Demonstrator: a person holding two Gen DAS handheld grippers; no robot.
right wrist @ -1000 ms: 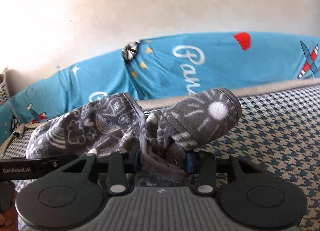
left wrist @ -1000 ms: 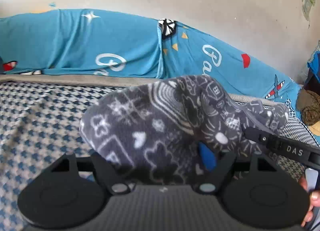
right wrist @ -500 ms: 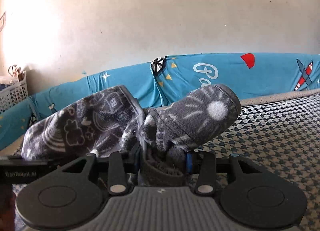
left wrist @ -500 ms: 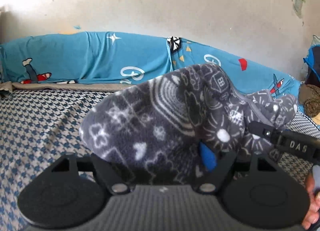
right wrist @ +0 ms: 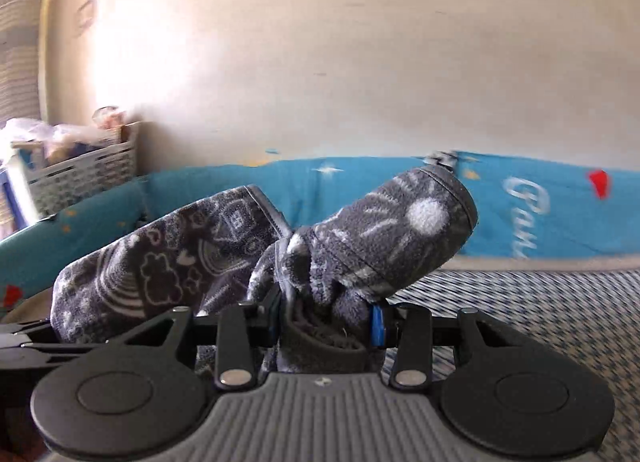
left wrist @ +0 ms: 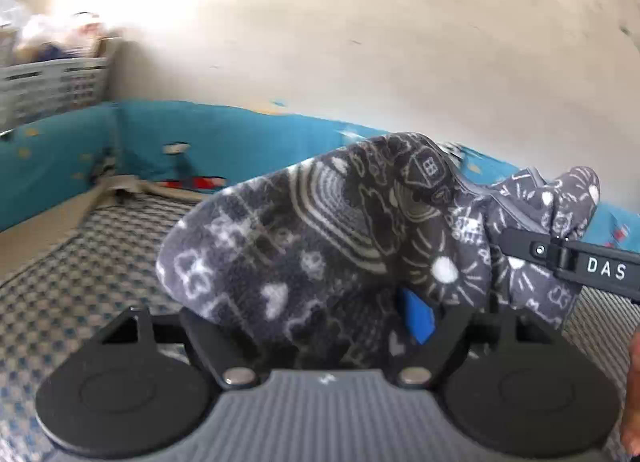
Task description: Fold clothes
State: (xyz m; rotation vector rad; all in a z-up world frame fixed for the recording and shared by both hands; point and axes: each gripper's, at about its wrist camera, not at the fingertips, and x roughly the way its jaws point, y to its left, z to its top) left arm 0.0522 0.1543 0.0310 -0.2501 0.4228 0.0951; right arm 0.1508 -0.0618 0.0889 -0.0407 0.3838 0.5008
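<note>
A dark grey fleece garment (left wrist: 320,230) with white doodle prints is bunched up and held off the bed between both grippers. My left gripper (left wrist: 308,318) has the thick bundle between its jaws; they are opening slightly while the blue pad (left wrist: 416,318) still presses the fleece. My right gripper (right wrist: 324,322) is shut on a rolled hem of the same garment (right wrist: 400,230). The right gripper's finger (left wrist: 560,258) reaches into the left wrist view at the right. The left gripper's finger (right wrist: 24,342) shows at the lower left of the right wrist view.
Below lies a bed with a blue-and-beige houndstooth cover (left wrist: 80,262). A blue cartoon-print sheet (right wrist: 540,202) runs along the pale wall. A slatted plastic basket (left wrist: 48,86) of items stands in the left corner. A person's hand (left wrist: 632,402) is at the right edge.
Both grippers have swung to the left with the garment still in them. The corner basket has come into both views. The bundle's shape is almost the same.
</note>
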